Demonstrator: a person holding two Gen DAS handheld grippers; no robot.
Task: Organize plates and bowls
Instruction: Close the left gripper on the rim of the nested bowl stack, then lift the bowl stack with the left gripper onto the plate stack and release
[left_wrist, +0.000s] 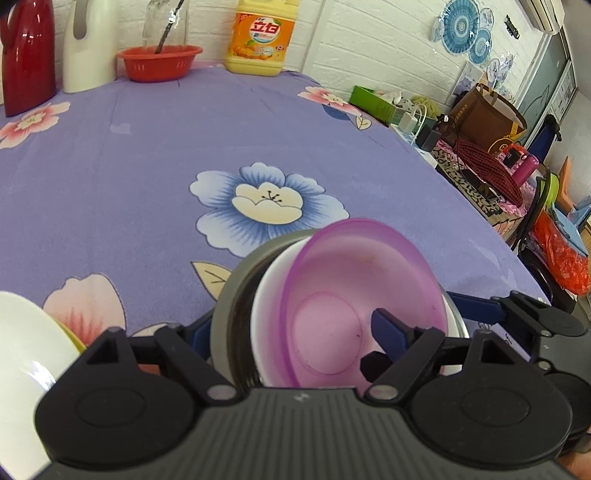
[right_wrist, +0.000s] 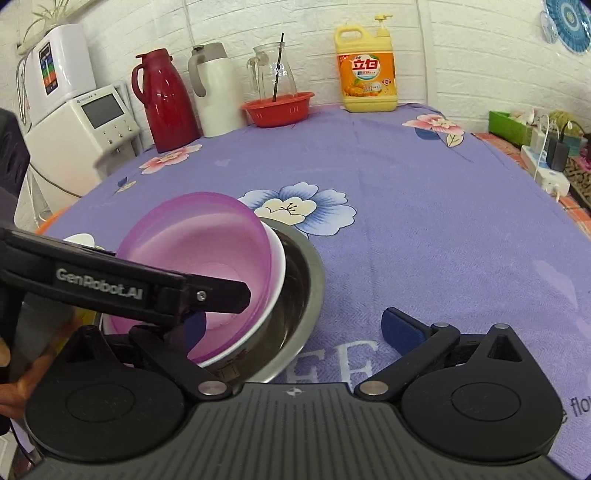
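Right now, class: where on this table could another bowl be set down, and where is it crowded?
Free: the cloth between the stacked bowls and the soap bottle. Crowded: the back edge, with red basket and jugs, and around the stack.

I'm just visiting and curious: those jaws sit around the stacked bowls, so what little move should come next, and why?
Probably close the left gripper. Its jaws stand open astride the stack's wall, one inside the tilted purple bowl, the other outside the steel bowl, with the white bowl between. Closing would likely grip all three.
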